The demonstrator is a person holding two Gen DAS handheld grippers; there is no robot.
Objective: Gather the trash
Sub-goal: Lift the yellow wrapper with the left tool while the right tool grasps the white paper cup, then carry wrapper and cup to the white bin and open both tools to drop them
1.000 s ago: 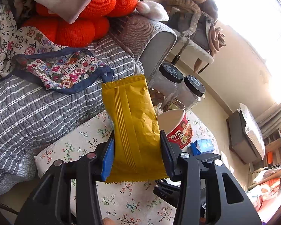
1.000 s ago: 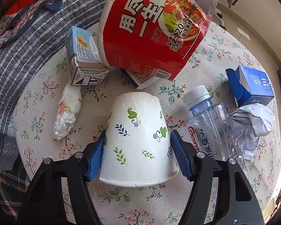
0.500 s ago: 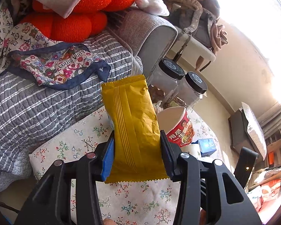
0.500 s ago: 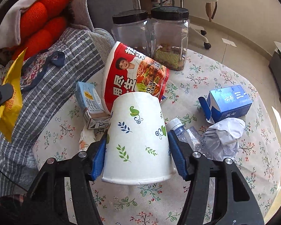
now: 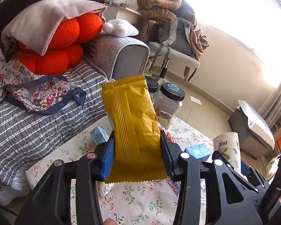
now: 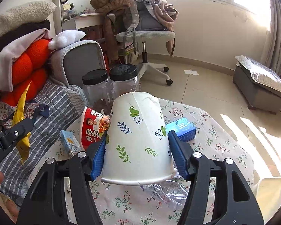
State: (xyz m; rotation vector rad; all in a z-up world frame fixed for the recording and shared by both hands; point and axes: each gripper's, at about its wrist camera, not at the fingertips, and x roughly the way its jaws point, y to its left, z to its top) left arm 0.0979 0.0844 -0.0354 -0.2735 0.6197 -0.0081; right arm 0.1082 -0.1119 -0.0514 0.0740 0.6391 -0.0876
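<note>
trash is in both grips: the left gripper [image 5: 136, 155] pinches a flat yellow foil snack wrapper [image 5: 133, 123], the right gripper [image 6: 138, 155] clamps an upturned leaf-printed white paper cup [image 6: 138, 140], both raised higher off the floral-clothed table [image 6: 215, 146] than 1 second ago, seemingly bin-bound.

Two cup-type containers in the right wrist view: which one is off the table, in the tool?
The white leaf-print paper cup, clamped inverted in the right tool. The red instant noodle cup lies tilted on the floral tablecloth.

Counted: two jars [image 6: 110, 86], one paper cup [image 6: 138, 142], one yellow wrapper [image 5: 134, 127], one noodle bowl [image 6: 93, 127], two small cartons [image 6: 70, 144].
</note>
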